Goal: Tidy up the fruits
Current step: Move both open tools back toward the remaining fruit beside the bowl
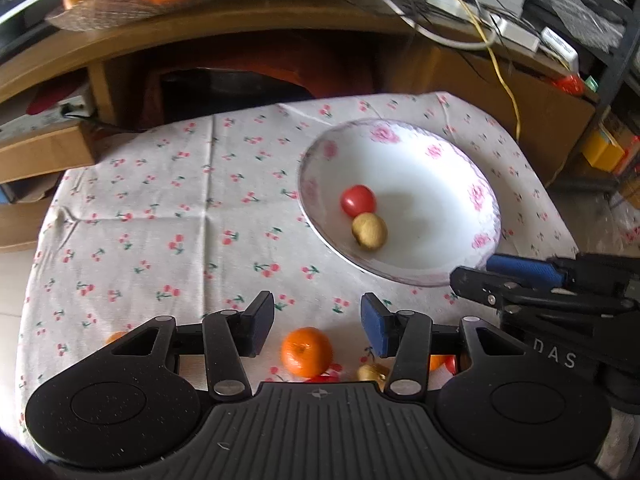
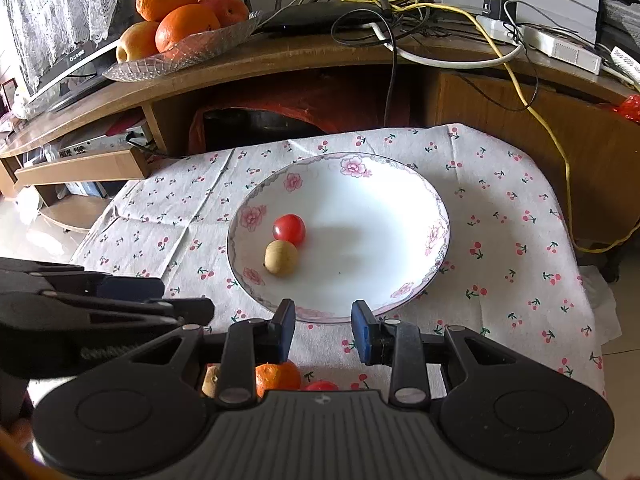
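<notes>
Cherry-printed cloth (image 2: 500,216) is spread over the bench, and the scene is laid out from left to right. At the left, the left gripper (image 1: 318,328) is held open over the cloth, nothing between its blue-padded fingers (image 1: 374,330); a small orange mandarin (image 1: 306,350) is seen on the cloth just beyond them, apart from both pads. Partly hidden fruits, red (image 1: 322,378) and tan (image 1: 370,372), are glimpsed beside it at the gripper's body. Toward the middle, a white plate (image 2: 400,280) rimmed with pink flowers is set on the cloth; a red cherry tomato (image 2: 289,229) and a tan, round fruit (image 2: 281,257) are gathered in its left half, touching each other. At the right, the right gripper (image 2: 323,330) is poised at the plate's near rim, jaws apart and empty. Behind the bench, a glass dish of oranges (image 2: 176,28) is placed on a wooden shelf (image 2: 304,56), with tangled cables (image 2: 400,8) further right.
</notes>
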The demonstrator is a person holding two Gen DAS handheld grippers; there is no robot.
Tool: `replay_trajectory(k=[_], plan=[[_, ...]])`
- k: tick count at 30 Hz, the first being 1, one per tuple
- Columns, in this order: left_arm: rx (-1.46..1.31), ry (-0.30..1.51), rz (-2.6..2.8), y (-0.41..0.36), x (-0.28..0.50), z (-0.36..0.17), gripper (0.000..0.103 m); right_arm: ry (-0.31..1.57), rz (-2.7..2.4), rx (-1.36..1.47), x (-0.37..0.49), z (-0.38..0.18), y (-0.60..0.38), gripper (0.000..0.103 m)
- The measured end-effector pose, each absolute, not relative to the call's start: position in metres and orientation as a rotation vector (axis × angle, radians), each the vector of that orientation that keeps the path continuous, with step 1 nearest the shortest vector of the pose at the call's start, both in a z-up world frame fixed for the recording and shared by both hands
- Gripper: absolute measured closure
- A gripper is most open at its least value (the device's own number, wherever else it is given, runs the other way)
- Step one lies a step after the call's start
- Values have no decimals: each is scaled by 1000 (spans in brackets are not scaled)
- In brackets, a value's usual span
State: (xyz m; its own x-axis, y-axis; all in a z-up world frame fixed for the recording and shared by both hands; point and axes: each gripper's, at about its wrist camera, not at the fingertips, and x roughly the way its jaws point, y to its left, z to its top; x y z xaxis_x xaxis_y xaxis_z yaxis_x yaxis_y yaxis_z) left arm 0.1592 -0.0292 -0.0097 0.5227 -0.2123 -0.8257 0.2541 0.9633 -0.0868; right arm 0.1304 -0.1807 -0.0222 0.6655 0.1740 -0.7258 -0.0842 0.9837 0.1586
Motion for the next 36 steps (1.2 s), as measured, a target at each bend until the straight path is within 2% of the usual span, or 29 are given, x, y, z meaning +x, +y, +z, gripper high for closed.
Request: replay_trajectory(k=[27,34,36], plan=[[80,1068,-275,-39,173,-43,46,891,131,108,133,-36,-190,71],[106,1070,-270,-42,173,-44,49,897,127,105,133,-37,-190,71],[120,1070,-267,-42,172,-44,52,902,125,104,133,-37,-192,71]])
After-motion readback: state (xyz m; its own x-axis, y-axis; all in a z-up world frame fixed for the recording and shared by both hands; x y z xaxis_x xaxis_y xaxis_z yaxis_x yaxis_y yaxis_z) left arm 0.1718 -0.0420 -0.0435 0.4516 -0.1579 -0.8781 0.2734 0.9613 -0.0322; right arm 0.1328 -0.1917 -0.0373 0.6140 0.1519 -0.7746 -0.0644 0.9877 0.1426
